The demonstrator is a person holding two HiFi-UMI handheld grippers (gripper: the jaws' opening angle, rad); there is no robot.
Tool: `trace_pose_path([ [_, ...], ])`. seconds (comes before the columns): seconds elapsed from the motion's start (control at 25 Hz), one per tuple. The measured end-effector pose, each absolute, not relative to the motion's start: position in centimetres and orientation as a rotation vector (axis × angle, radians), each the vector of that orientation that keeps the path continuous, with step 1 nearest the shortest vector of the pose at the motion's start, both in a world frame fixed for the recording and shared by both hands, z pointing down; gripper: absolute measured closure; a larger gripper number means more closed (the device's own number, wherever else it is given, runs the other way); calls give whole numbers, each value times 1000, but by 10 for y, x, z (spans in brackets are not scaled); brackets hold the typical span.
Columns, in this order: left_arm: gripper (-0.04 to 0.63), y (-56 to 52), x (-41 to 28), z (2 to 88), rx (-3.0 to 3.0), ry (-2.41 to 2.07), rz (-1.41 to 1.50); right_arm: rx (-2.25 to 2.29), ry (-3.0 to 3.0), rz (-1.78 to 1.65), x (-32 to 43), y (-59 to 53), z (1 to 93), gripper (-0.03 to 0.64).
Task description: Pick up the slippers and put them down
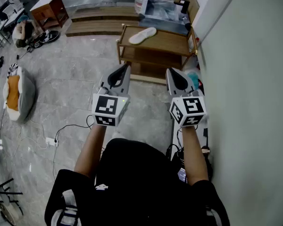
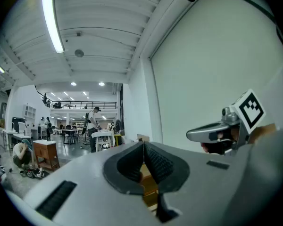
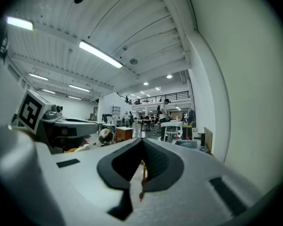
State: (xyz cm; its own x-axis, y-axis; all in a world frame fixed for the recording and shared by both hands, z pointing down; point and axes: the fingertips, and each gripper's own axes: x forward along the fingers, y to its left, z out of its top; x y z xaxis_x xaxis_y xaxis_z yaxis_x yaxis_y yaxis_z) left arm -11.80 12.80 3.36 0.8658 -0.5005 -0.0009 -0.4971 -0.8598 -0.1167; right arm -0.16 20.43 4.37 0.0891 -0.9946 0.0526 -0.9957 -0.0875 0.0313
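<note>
Ahead, a pale slipper (image 1: pixel 142 35) lies on the wooden surface (image 1: pixel 172 42) at twelve o'clock, long axis eight-to-two. Left gripper (image 1: pixel 126 67) looks slightly nearer than right gripper (image 1: pixel 169 71); both pairs of fingers are pressed together, holding nothing.

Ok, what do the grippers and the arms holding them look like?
Both the left gripper and right gripper are light grey, tapering wedges with black ribbed pads. Each carries a white cube printed with black square markers. The person wears a black short-sleeved top.
</note>
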Motion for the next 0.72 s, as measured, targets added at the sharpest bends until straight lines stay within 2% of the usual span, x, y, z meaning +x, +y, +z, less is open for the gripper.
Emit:
trace_pose_path([
  [0.72, 589, 105, -106, 51, -2954, 818, -80, 2198, -2159, 106, 3, 180, 60, 618],
])
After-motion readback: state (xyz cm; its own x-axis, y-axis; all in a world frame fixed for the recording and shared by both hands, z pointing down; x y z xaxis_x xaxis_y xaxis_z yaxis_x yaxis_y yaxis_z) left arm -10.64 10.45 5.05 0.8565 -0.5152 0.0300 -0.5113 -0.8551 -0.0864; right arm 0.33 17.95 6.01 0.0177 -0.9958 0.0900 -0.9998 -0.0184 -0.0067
